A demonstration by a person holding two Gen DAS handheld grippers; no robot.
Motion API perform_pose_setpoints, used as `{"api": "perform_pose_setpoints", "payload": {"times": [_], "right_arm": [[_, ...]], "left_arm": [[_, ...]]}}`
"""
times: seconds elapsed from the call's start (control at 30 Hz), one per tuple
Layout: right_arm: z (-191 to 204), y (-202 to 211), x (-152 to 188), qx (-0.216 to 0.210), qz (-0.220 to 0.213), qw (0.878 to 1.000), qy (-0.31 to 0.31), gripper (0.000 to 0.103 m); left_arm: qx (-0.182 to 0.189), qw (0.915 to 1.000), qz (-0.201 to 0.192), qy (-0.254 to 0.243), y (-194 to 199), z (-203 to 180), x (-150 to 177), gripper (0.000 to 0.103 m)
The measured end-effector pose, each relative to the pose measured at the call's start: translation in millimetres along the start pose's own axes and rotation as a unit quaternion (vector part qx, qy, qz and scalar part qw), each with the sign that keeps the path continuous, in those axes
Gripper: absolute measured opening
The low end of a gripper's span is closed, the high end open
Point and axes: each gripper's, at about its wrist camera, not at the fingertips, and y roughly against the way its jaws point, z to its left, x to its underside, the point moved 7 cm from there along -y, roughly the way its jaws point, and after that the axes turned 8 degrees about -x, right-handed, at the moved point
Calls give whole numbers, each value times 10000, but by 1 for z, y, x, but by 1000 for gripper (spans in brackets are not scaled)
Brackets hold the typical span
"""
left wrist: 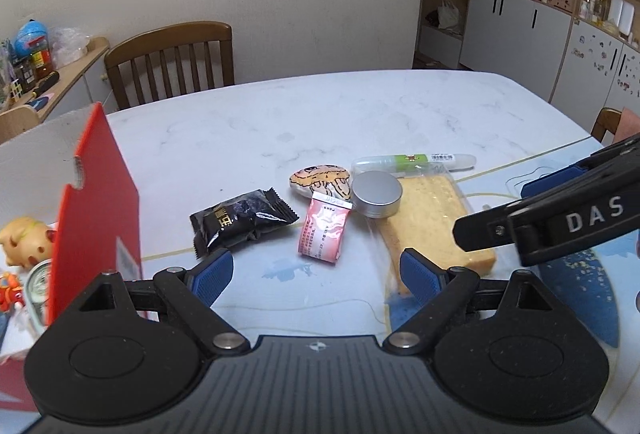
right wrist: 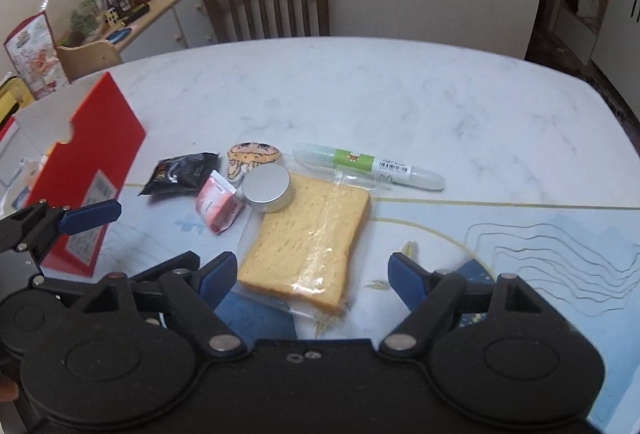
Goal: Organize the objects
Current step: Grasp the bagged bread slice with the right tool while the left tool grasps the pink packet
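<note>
Both tongs are held released and empty above the counter (right wrist: pixel 400 86). The red box (left wrist: pixel 100 194), the likely container, stands just left of the left tongs (left wrist: pixel 316 272) and could be knocked by them. The bagged bread slice (right wrist: pixel 308 234) lies directly ahead of the right tongs (right wrist: pixel 310 276); its slippery film could be pinched instead of the bread. Beyond it, the silver tin (right wrist: pixel 267 190) overlaps the bread's far corner and could be dragged along. The pink packet (left wrist: pixel 322 230), ahead of the left tongs, could be crushed.
</note>
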Motion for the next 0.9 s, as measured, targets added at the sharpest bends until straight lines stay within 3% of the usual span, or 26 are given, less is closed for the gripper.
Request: {"api": "perform_pose_setpoints", "payload": {"times": [0.77,0.9], "right_arm": [[0,-61,-13,334,402,9975,-467,85],[2,-67,-12,435,445,9976,-307,86]], "left_arm": [[-93,9998,-41,-142,-52,-2,6,90],[-26,9999,-15,-151,-55,-5,7,74]]}}
